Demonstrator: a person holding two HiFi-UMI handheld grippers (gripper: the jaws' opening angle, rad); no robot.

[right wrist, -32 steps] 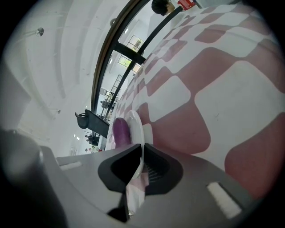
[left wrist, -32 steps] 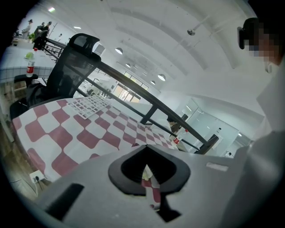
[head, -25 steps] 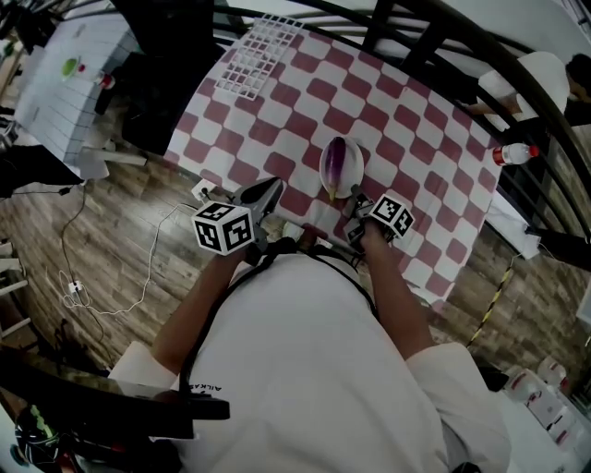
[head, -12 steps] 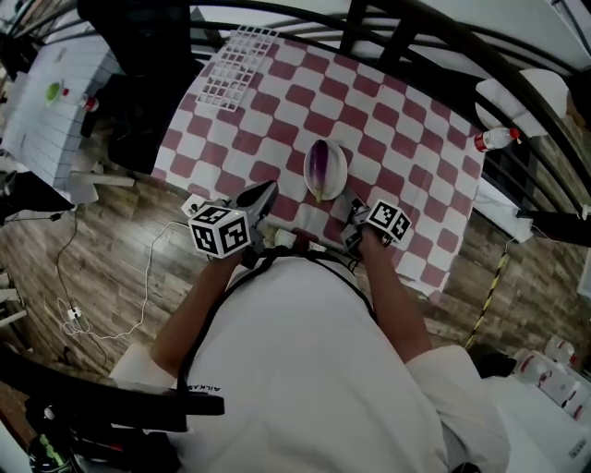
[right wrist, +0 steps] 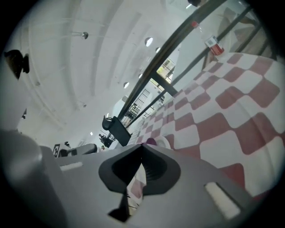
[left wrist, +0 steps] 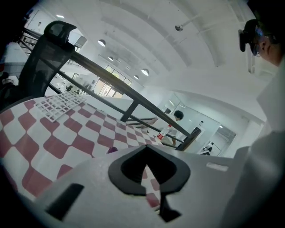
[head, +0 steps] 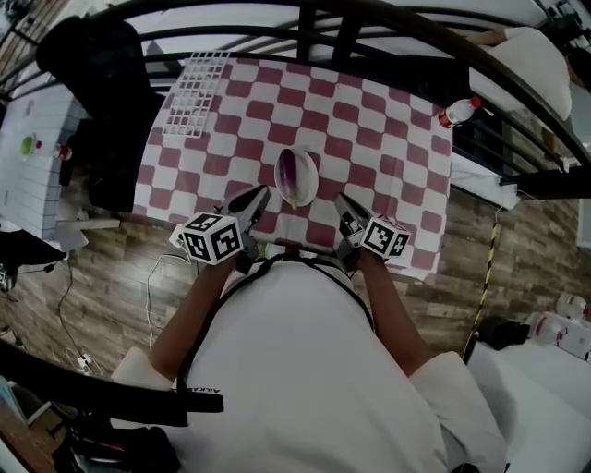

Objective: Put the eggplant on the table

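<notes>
A purple eggplant (head: 295,170) lies in a white bowl (head: 310,187) on the red-and-white checked table (head: 388,157), close to its near edge. My left gripper (head: 259,195) hovers just left of the bowl, and its jaws meet at the tips with nothing between them. My right gripper (head: 341,201) hovers just right of the bowl, also shut and empty. Neither touches the bowl. The left gripper view shows only a sliver of the eggplant (left wrist: 111,150) past the shut left gripper (left wrist: 144,148). The right gripper view shows the eggplant (right wrist: 151,141) and bowl (right wrist: 163,143) beyond the right gripper (right wrist: 141,147).
A white wire rack (head: 195,90) lies on the table's far left corner. A bottle with a red cap (head: 458,112) sits off the far right corner. Black metal rails (head: 388,28) arch over the far side. A black chair (head: 97,83) stands to the left.
The whole scene has slid left and up in the head view. The right gripper now stands a little apart from the bowl, with its jaws in full sight. Both stay shut.
</notes>
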